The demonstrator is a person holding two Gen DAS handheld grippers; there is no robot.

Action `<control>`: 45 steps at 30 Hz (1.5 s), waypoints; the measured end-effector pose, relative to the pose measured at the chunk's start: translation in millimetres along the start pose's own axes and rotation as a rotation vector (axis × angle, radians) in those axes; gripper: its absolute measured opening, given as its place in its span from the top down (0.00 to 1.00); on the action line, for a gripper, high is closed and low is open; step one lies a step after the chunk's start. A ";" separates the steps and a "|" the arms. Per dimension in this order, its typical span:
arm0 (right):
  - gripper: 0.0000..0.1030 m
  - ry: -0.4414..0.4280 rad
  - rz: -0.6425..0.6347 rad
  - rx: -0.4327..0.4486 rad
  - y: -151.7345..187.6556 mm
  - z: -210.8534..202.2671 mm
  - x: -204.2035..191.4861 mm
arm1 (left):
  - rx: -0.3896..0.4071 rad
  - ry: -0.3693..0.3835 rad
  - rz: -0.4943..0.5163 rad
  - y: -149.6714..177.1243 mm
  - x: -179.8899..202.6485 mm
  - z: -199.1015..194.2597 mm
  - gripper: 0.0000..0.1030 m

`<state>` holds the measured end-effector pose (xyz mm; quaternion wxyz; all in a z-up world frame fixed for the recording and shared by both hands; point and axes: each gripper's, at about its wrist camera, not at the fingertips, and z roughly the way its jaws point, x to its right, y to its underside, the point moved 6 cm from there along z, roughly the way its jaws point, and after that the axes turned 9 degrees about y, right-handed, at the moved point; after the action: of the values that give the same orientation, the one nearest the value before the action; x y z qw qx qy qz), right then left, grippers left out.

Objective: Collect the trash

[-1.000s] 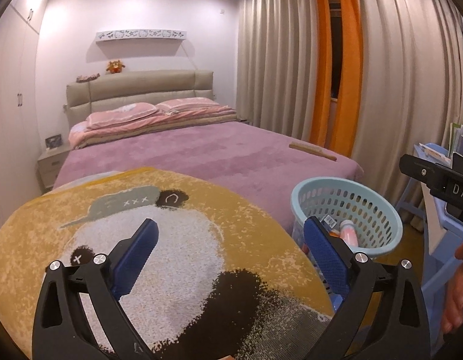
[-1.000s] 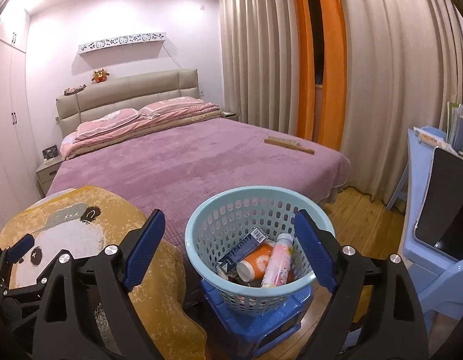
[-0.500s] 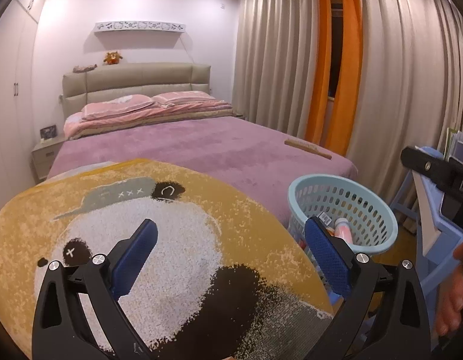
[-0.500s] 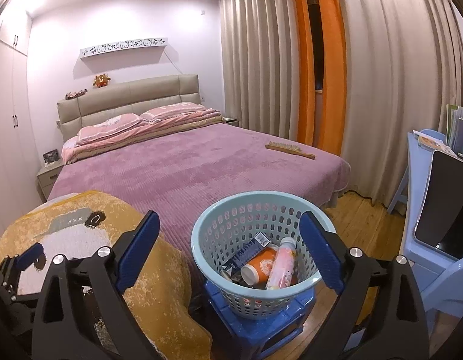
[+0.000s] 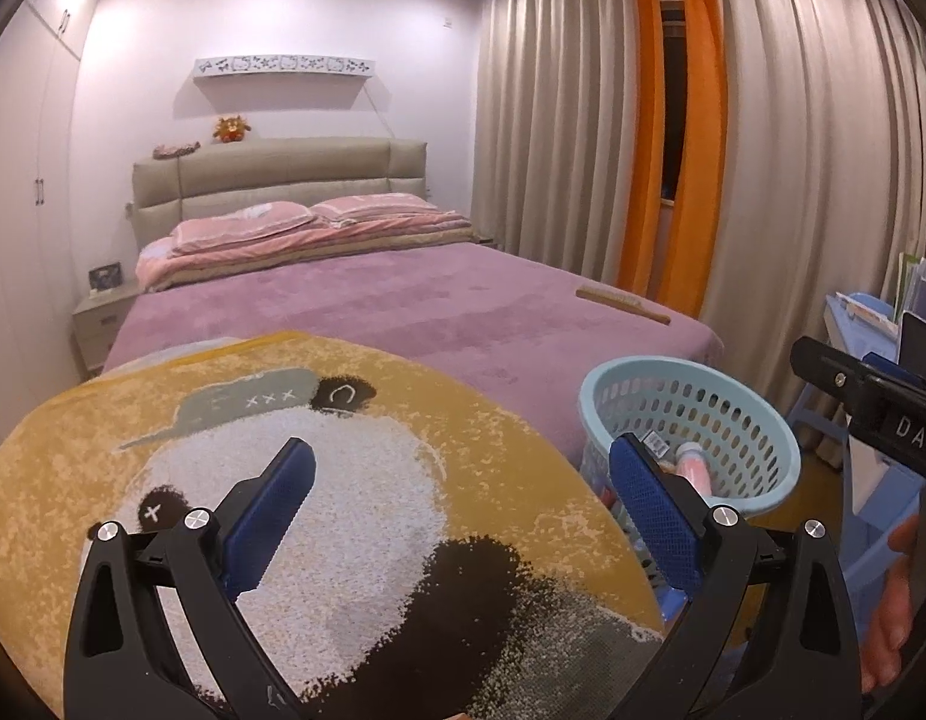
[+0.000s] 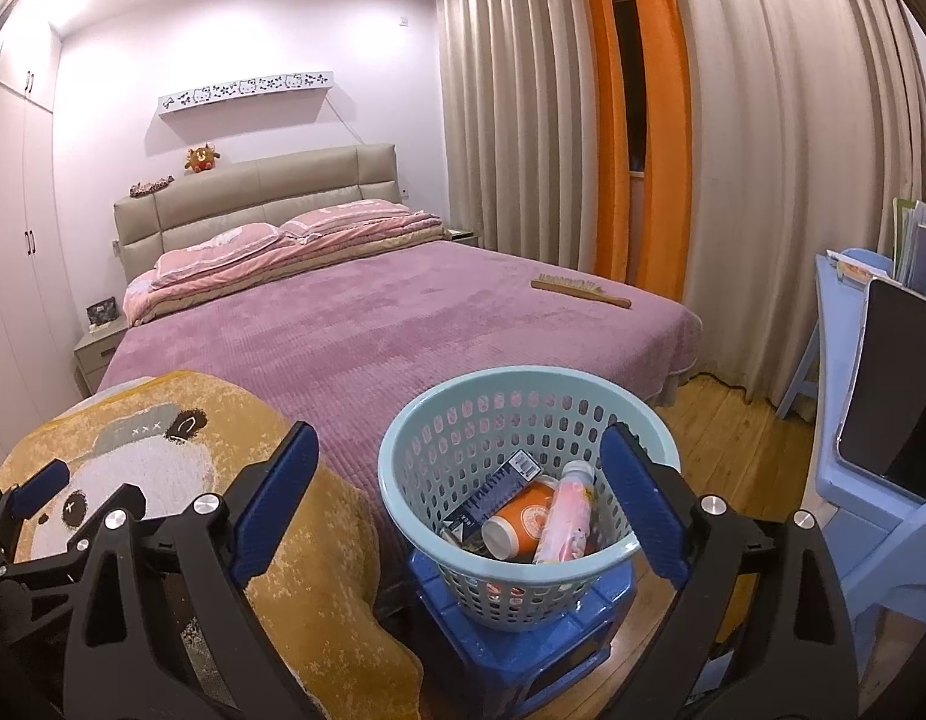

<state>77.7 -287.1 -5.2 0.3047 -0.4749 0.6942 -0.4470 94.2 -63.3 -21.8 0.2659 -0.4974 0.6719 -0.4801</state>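
A: Trash basket (image 6: 526,531), light blue, sits on a blue stool (image 6: 523,654) at the foot of the bed (image 6: 367,324). Inside: orange cup (image 6: 519,517), pink bottle (image 6: 564,513), dark box (image 6: 493,495) with a barcode; box text too small to read.

B: Any readable writing?

A: "DAS" on the right gripper (image 5: 871,408) body, cut off at the left view's edge. "xxx" on the panda blanket (image 5: 271,402).

B: Grippers?

A: Left gripper (image 5: 457,516) spread wide, empty, over the blanket. Right gripper (image 6: 457,498) also wide, empty, above the basket, touching nothing.
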 end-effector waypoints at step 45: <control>0.10 -0.021 -0.013 0.020 -5.8 -15.3 -8.2 | 0.013 0.001 -0.025 -5.2 -5.4 -5.5 0.07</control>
<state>69.9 -275.2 6.4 0.3138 -0.4810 0.6833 -0.4509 93.6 -56.4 -15.5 0.2628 -0.5039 0.6624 -0.4880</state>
